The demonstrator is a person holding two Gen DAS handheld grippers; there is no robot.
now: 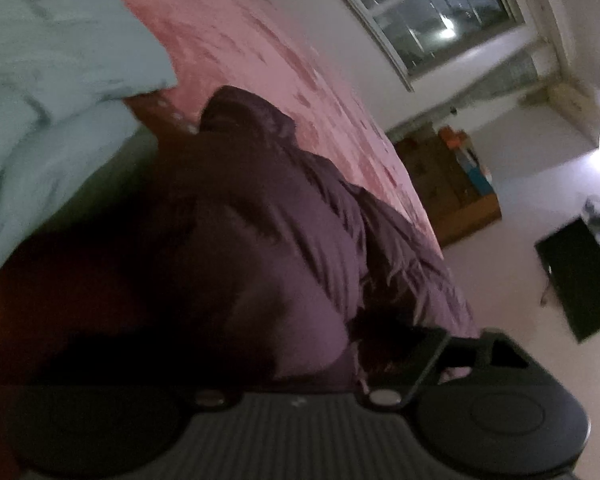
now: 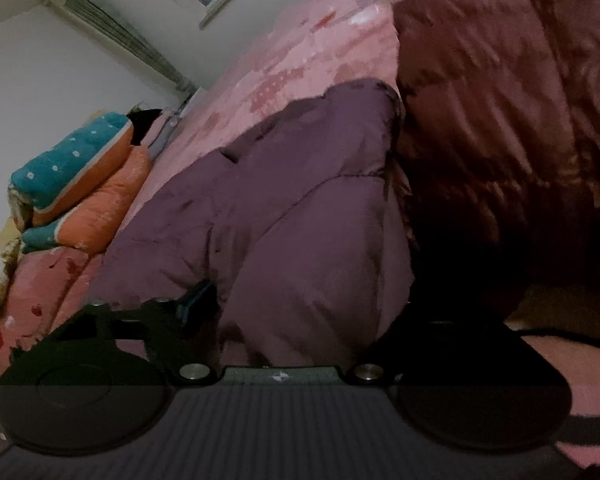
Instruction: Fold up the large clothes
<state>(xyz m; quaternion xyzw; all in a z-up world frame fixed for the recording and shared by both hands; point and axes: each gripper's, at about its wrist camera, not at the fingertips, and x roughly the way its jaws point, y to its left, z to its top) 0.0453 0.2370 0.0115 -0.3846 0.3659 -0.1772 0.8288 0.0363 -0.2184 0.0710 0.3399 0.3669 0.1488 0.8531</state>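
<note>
A puffy purple jacket (image 1: 260, 220) lies crumpled on a pink patterned bedspread (image 1: 228, 28). My left gripper (image 1: 284, 344) is down in it. Bunched jacket fabric fills the gap and gathers against the right finger (image 1: 420, 354), while the left finger is lost in shadow. In the right wrist view a bulge of the same jacket (image 2: 308, 220) sits between the fingers of my right gripper (image 2: 304, 308). Its left finger (image 2: 194, 304) stands just beside the fabric with a dark gap between them, and the right finger is hidden in darkness.
Pale blue-green bedding (image 1: 60, 60) lies to the left of the jacket. A dark red-brown quilted cover (image 2: 500, 100) rises to its right. Folded teal and orange quilts (image 2: 80, 176) sit by the wall. A wooden crate (image 1: 452, 188) and a black object (image 1: 580, 280) stand on the floor.
</note>
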